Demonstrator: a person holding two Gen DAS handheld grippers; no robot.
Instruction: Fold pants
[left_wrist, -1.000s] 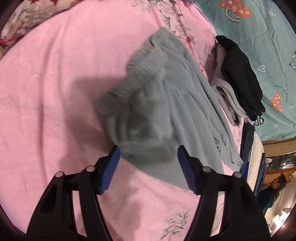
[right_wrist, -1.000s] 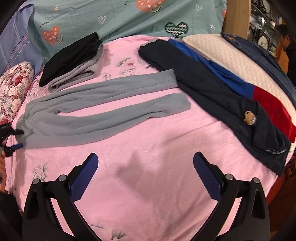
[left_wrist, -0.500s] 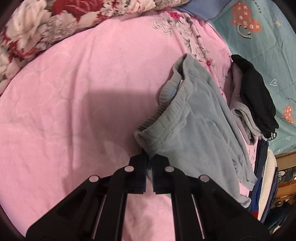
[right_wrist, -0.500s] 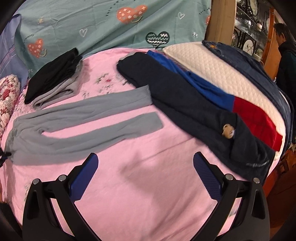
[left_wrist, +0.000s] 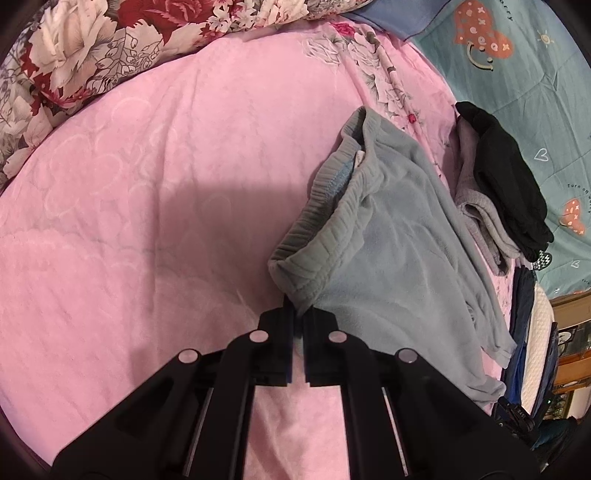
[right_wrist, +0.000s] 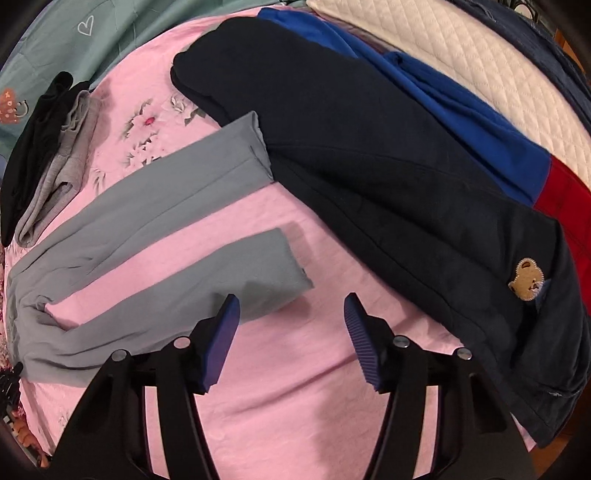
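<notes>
While the pants (right_wrist: 147, 236) lie spread full length on the pink bedspread (left_wrist: 155, 192), no fold shows in them, so I judge the task barely begun: only the grips are being taken. In the left wrist view, nearest the camera, the left gripper (left_wrist: 298, 314) has its jaws together, clamped on the near corner of the waistband (left_wrist: 314, 236), which stands slightly gathered and open above the pads. Beyond it the seat of the pants runs away toward the legs, and past that a folded grey and black pile (left_wrist: 498, 192) sits near the teal quilt (left_wrist: 524, 74), with a floral quilt (left_wrist: 92, 48) along the far edge. In the right wrist view the right gripper (right_wrist: 291, 314) hangs at the other end, jaws apart but closing, the left pad at the edge of the near leg's cuff (right_wrist: 284, 266) and bare bedspread between the pads; nothing is pinched there. The far leg lies apart from the near one, its cuff touching a dark jacket (right_wrist: 369, 166), behind which blue, red and white cloth is heaped. What remains, as I read it, is everything: securing the cuff, laying one leg over the other, then folding the length down.
</notes>
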